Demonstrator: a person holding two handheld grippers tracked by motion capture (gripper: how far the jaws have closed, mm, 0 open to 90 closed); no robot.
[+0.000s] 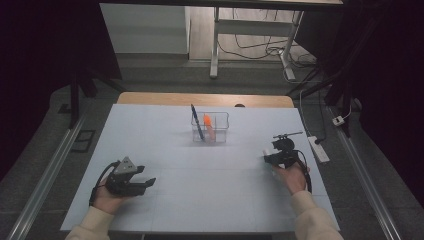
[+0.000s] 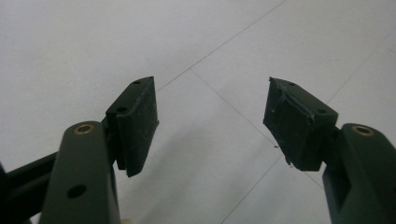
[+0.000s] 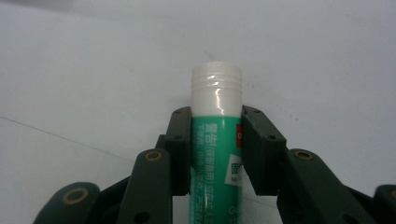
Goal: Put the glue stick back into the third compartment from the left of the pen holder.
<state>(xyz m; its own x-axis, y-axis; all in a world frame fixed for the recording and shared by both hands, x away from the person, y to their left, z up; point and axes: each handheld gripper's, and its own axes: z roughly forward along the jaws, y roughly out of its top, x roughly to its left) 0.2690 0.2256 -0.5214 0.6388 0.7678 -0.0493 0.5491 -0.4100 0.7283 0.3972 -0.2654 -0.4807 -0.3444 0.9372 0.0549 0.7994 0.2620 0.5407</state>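
1. Two hand-held grippers work at one white table [image 1: 165,150], each held by a hand in a cream sleeve.
2. Right gripper [image 3: 216,149]: jaws clenched on a glue stick [image 3: 216,116], one pad against each side of its green-labelled body. In the high view this gripper [image 1: 272,156] sits at the table's right side, near the right edge.
3. Glue stick: white ribbed cap end pointing away from the right gripper's camera, past the jaw tips; green label with white print; it lies low over the white tabletop.
4. Left gripper [image 2: 210,121]: jaws spread wide apart, nothing between the pads, bare tabletop beneath. In the high view it [image 1: 145,182] rests at the table's left front, grey three-cornered plate on top.
5. Clear plastic organiser box [image 1: 223,116]: at the table's middle rear, well apart from both grippers.
6. Contents of box: one blue pen [image 1: 196,121], leaning left; one orange marker [image 1: 208,125] beside it.
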